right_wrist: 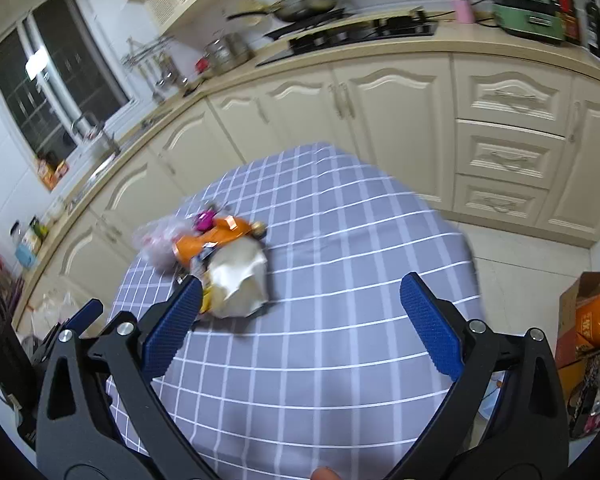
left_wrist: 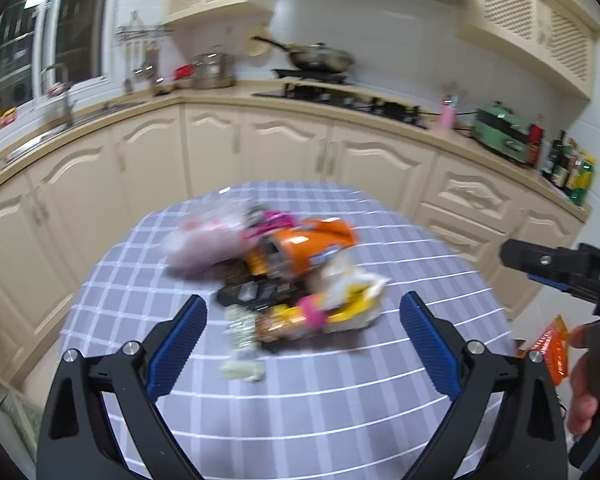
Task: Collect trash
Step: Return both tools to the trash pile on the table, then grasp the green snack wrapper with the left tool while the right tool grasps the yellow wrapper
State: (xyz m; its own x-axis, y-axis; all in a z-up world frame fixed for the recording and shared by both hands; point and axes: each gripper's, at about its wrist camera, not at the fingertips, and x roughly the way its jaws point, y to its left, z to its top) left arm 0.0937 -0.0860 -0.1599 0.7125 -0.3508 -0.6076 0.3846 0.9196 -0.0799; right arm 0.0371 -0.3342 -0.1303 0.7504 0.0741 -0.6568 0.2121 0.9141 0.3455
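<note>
left gripper (left_wrist: 303, 310) spread wide, nothing in it | right gripper (right_wrist: 300, 306) same, gaping and empty | trash pile (left_wrist: 284, 272) heaped mid checked table (left_wrist: 300, 412), off to the right gripper's left | risk: wrappers overlap, grabbing one could drag others off the edge

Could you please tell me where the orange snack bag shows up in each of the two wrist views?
Left wrist: orange snack bag sits centre frame, atop the trash pile, beyond the open fingers.
Right wrist: orange snack bag lies left of centre, behind the white wrapper.
Shared landmark: the wok on the stove.
</note>
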